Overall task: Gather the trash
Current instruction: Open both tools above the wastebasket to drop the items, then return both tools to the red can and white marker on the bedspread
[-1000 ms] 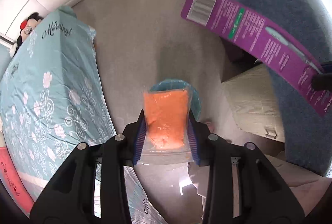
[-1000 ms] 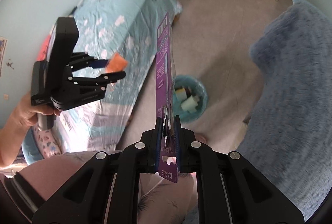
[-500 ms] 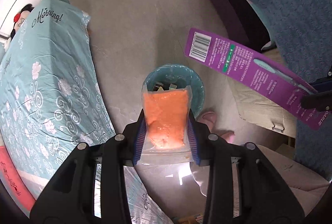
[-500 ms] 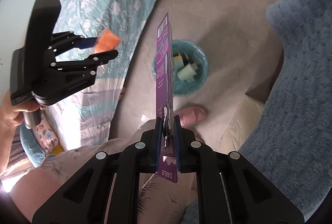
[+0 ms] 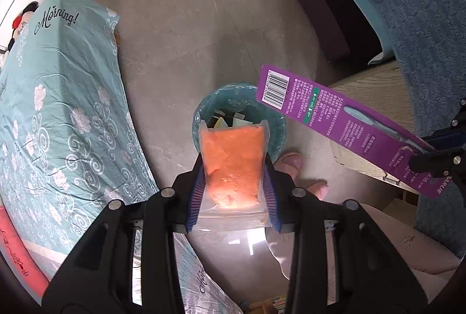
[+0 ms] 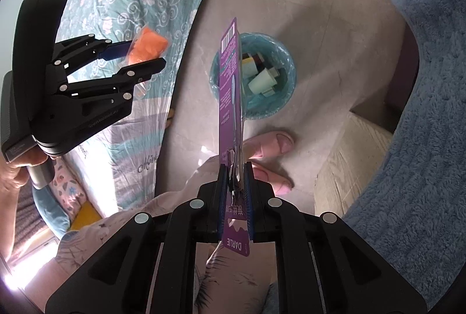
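Left gripper [image 5: 233,183] clamped on clear plastic bag of orange filling [image 5: 233,159], aimed straight down over round teal lined trash bin [image 5: 201,121] for drop. Right gripper [image 6: 235,177] pinched on purple toothbrush card pack [image 6: 228,81], edge-on above bin, likely queued next.

- "DARLIE" is printed in white at the gripped end of the long purple cardboard toothbrush package [image 6: 230,98]; a barcode is printed at its far end, and the small print cannot be read.
- "Morning!" is written in dark script on the teal floral bedsheet [image 5: 58,75].
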Demonstrator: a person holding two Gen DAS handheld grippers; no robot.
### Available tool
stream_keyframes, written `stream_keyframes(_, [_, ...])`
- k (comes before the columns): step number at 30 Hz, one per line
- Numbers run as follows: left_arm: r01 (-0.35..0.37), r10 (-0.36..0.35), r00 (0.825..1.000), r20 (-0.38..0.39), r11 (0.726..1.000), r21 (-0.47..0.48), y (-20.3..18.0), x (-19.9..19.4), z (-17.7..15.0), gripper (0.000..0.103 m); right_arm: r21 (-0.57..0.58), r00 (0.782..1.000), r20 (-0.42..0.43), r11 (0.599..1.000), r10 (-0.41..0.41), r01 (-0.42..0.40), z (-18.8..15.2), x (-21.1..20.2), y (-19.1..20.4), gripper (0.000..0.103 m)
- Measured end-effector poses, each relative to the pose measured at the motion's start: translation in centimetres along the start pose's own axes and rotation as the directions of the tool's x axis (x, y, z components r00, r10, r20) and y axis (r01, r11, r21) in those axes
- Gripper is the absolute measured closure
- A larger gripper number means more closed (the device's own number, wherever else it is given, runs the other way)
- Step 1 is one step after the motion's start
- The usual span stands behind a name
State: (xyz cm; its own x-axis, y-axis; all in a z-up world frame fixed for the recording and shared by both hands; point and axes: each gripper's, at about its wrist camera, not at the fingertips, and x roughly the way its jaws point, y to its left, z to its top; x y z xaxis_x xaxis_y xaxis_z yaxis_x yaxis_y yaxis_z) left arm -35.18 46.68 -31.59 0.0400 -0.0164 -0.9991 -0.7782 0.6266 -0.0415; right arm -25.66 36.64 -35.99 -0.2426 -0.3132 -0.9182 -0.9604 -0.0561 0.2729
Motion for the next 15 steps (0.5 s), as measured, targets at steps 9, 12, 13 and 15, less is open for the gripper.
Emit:
stream_keyframes(9, [0.023,-0.023,1.000,-0.016,1.000,-0.009,0.1,1.5,0.3,0.046,0.052,0.999,-0.008,0.998,0.035,-0.035,1.7,0.8,-0.1,0.052])
stream_keyframes(12, [-0.013,0.013,1.000,0.010,1.000,-0.011,0.2,1.3,0.5,0.038,0.060,0.998,0.052,0.998,0.033,-0.036,2.0,-0.3,-0.1,0.037])
stream_keyframes(13, [-0.009,0.009,1.000,0.008,1.000,-0.011,0.2,1.3,0.5,0.037,0.066,0.997,0.059,0.996,0.053,-0.057,2.0,-0.5,-0.2,0.037])
stream_keyframes(15, [-0.011,0.011,1.000,0.002,1.000,-0.010,0.3,1.4,0.4,0.037,0.071,0.996,0.068,0.996,0.053,-0.058,1.9,-1.0,-0.5,0.038])
